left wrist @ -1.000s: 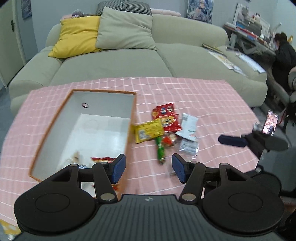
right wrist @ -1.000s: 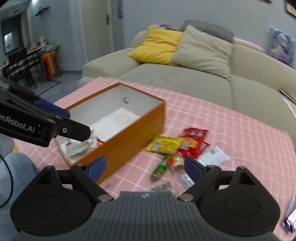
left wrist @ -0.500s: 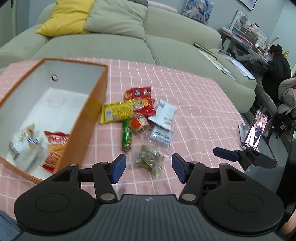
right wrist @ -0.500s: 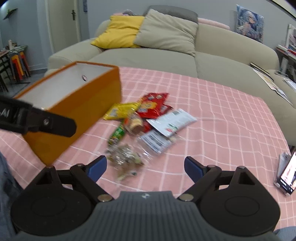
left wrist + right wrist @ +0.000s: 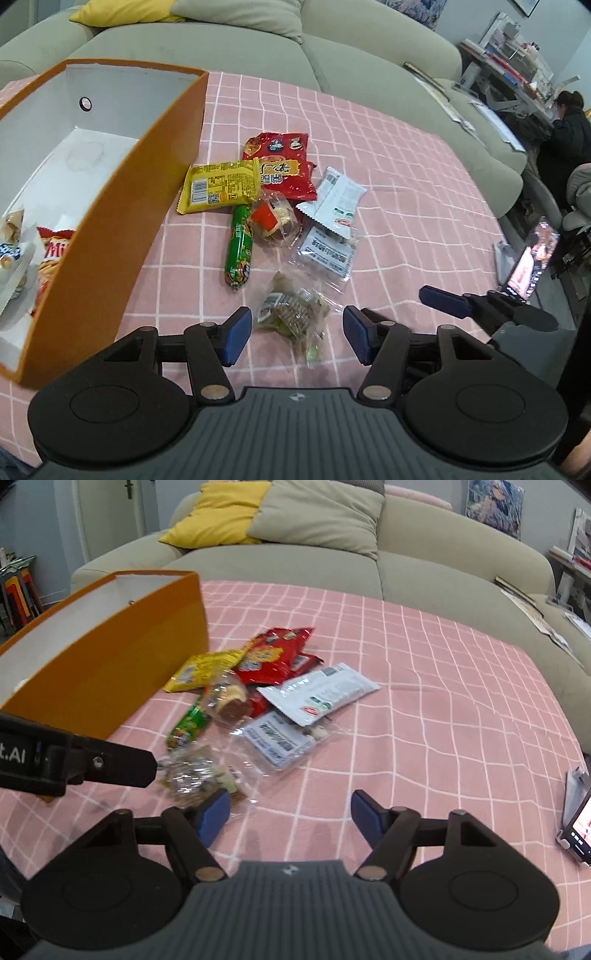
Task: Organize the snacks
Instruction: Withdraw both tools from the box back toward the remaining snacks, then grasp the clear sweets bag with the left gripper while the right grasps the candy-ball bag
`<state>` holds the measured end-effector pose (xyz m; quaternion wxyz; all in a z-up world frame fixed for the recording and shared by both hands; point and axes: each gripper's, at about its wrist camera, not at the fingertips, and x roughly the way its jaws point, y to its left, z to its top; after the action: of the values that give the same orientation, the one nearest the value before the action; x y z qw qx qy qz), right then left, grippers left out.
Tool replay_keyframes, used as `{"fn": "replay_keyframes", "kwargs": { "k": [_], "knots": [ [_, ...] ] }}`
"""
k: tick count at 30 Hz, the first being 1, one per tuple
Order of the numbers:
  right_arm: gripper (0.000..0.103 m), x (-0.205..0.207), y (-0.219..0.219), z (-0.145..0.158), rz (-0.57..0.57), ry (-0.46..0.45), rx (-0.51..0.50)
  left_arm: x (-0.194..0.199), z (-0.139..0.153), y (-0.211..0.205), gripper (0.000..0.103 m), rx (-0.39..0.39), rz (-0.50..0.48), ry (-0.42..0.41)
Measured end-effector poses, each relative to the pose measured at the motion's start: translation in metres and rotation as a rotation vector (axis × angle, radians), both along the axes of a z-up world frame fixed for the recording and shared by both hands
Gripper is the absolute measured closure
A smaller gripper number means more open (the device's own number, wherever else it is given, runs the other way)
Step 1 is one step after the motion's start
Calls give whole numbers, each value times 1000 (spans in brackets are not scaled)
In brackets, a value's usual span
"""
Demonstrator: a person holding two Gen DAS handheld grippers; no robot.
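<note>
My two wrist views look steeply down, close over the snack pile (image 5: 273,206) (image 5: 258,686), sharing it and the orange box (image 5: 122,221) (image 5: 110,657)

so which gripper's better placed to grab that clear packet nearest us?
Left, probably. The left gripper has the clear packet centred between its open fingers. The right gripper, its fingers closing on nothing, frames bare cloth, with the packet off by its left finger.

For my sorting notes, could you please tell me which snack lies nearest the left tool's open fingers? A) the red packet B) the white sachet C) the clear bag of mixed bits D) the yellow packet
C: the clear bag lies on the cloth right ahead of the left tool, partly between its fingers, untouched.
</note>
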<state>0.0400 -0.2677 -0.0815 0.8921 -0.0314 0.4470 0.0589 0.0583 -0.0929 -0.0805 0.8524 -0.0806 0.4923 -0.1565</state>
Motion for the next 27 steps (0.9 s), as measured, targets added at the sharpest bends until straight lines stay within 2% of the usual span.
{"fn": "replay_keyframes", "kwargs": {
  "k": [7,16,22,24,27],
  "knots": [
    [42,16,-11,-10,-15,20,9,20,-25,-7,36,5,0,75],
    [42,20,-12,-17,-4,39,16,30,-42,-8,34,16,1,110],
    [42,22,-13,-21,-5,54,8,34,-52,-7,26,9,8,150],
    [42,22,-12,-23,-3,58,2,33,-54,-6,27,2,6,158],
    [42,22,-11,-24,0,61,0,33,-55,-6,36,-14,-2,163]
  ]
}}
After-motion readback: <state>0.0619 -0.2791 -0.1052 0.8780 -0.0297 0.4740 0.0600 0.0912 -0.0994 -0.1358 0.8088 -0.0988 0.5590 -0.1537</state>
